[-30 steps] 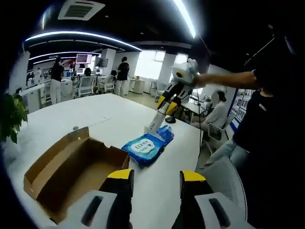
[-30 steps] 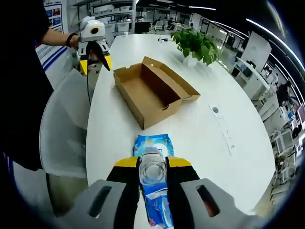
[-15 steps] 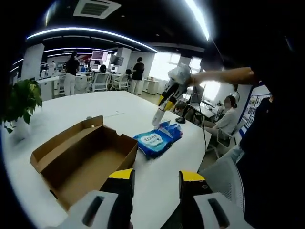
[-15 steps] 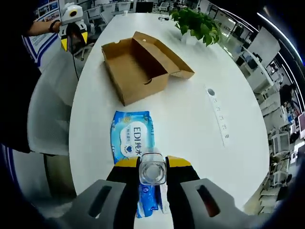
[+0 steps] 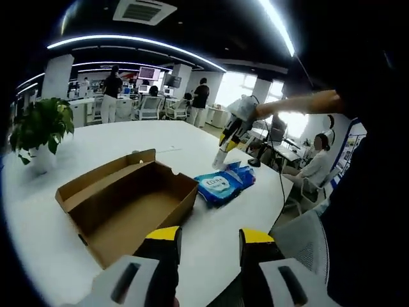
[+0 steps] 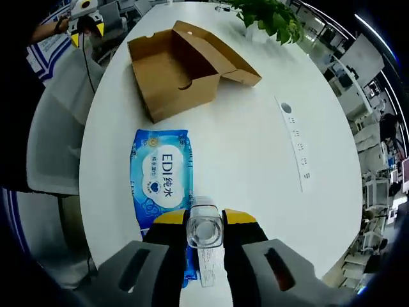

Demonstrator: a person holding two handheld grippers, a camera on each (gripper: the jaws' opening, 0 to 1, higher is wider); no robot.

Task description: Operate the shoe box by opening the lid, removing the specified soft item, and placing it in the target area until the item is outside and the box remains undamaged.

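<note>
**Wipes pack out on the table, box open**

The brown cardboard shoe box (image 6: 174,70) lies open and empty on the white oval table (image 6: 255,153), its lid folded back. The blue soft pack of wet wipes (image 6: 160,178) lies flat on the table just beside the box, outside it. The right gripper (image 6: 204,220) hangs above the pack's near end, its 2 jaws narrow around a clear round piece. The left gripper (image 5: 209,238) stands apart from the box, jaws parted and holding nothing. A green potted plant (image 5: 39,128) sits beyond the box
</note>
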